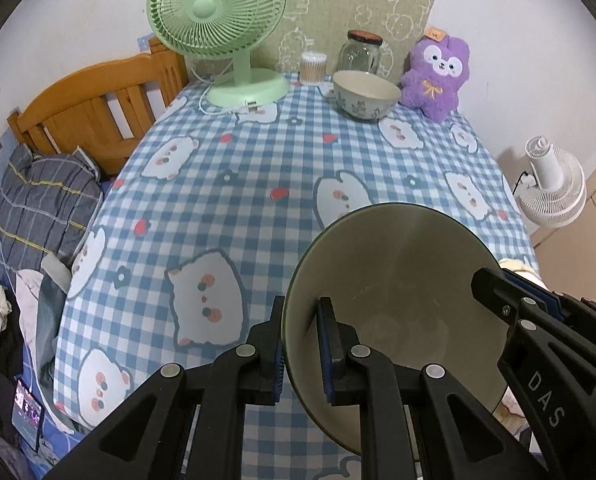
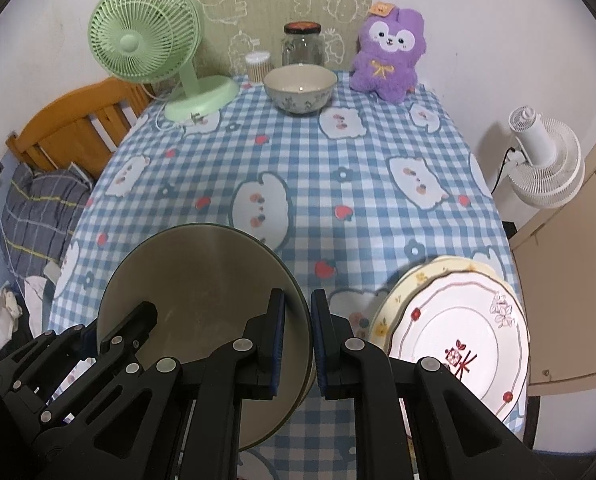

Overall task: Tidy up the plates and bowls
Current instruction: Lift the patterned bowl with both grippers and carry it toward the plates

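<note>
A large grey-green bowl (image 1: 397, 300) is held at the near edge of the table. My left gripper (image 1: 301, 344) is shut on its left rim, one finger inside and one outside. My right gripper (image 2: 298, 340) is shut on the same bowl's (image 2: 194, 300) right rim. The right gripper also shows in the left wrist view (image 1: 493, 292). A floral ceramic bowl (image 2: 299, 88) stands at the far middle of the table. Two stacked plates, a white patterned one (image 2: 457, 336) on a yellow-rimmed one (image 2: 421, 276), lie at the near right.
A green fan (image 2: 158, 56), cotton-swab tub (image 2: 258, 66), glass jar (image 2: 302, 44) and purple plush (image 2: 389, 52) line the table's far edge. A wooden bed frame (image 2: 78, 124) is at left. A white fan (image 2: 545, 156) stands at right.
</note>
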`<state>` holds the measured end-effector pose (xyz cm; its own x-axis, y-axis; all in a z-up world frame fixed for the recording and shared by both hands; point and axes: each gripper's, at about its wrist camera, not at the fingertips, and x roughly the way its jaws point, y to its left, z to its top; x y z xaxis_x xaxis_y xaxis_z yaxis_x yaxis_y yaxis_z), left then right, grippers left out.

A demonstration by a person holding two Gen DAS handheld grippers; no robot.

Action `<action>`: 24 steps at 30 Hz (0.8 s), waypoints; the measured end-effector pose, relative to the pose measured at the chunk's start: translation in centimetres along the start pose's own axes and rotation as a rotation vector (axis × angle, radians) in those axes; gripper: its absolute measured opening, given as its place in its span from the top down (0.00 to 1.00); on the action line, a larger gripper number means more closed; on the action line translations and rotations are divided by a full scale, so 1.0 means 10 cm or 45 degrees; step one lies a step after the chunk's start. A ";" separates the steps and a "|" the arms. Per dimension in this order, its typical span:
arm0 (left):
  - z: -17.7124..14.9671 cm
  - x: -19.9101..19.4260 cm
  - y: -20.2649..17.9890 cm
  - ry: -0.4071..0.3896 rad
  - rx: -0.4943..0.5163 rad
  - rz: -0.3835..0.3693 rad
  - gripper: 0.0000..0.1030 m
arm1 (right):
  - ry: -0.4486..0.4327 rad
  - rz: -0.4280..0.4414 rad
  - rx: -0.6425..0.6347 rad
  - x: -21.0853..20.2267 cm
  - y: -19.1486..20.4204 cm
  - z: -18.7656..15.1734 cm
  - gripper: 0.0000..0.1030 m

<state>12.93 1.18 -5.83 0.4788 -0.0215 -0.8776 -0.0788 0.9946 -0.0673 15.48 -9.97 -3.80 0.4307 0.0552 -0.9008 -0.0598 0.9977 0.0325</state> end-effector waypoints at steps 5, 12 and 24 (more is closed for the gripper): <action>-0.08 0.09 -0.02 0.030 0.009 -0.001 0.89 | 0.037 -0.011 0.007 0.10 -0.03 -0.08 0.84; -0.16 0.20 -0.03 0.060 0.026 0.008 0.89 | 0.076 -0.022 0.006 0.22 -0.04 -0.15 0.84; -0.18 0.36 -0.05 0.100 0.045 0.015 0.88 | 0.124 -0.041 0.021 0.39 -0.06 -0.18 0.84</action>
<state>13.11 0.39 -9.78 0.4078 -0.0160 -0.9130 -0.0529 0.9978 -0.0411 15.58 -10.39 -8.10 0.3426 0.0195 -0.9393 -0.0324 0.9994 0.0089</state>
